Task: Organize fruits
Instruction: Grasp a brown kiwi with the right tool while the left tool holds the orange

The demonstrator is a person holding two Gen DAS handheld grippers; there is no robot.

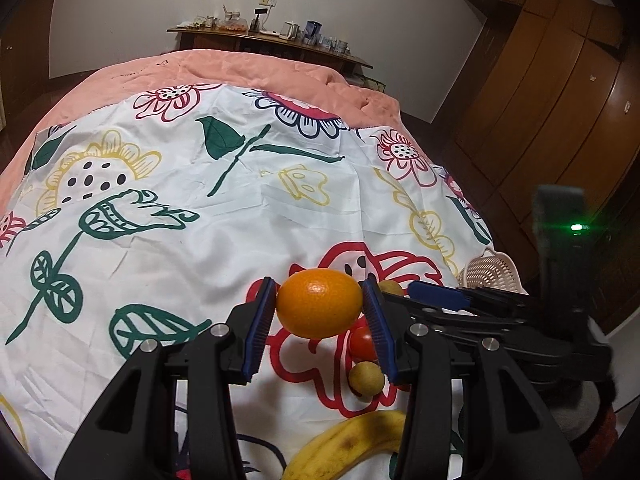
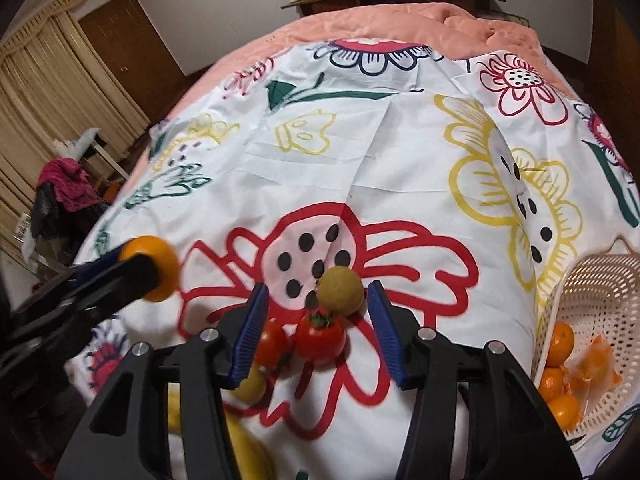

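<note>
Nearest the left wrist camera, a spotted banana (image 1: 352, 444) lies on the flowered sheet (image 1: 180, 240) of a bed, below and between the black arms of the left claw (image 1: 320, 310). Just beyond it, a small tan round fruit (image 1: 366, 376) and a red tomato (image 1: 362, 342) rest on the sheet near the claw's right blue pad. The left claw itself is clenched on an orange (image 1: 319, 304), both blue pads pressing its sides and the fruit held clear above the red flower print. To its right the right claw (image 1: 436, 292) reaches in, and past that the rim of a pale perforated basket (image 1: 490, 272) shows at the bed's edge.

In the right wrist view, the right claw (image 2: 316, 320) stands released, its jaws apart and gripping nothing. A tomato (image 2: 320, 338) sits between the pads, touching neither, with a second tomato (image 2: 272, 342) partly hidden behind the left pad. A tan round fruit (image 2: 341, 290) lies just beyond the fingertips, touching the nearer tomato. Left of them, blurred, the left claw carries the orange (image 2: 160, 268). At far right the basket (image 2: 600, 280) holds several small oranges (image 2: 558, 340) and an orange-coloured packet (image 2: 596, 364).

Farther off, a salmon quilt (image 1: 240, 68) covers the bed's far end, before a wooden shelf (image 1: 272, 40) crowded with small items.
</note>
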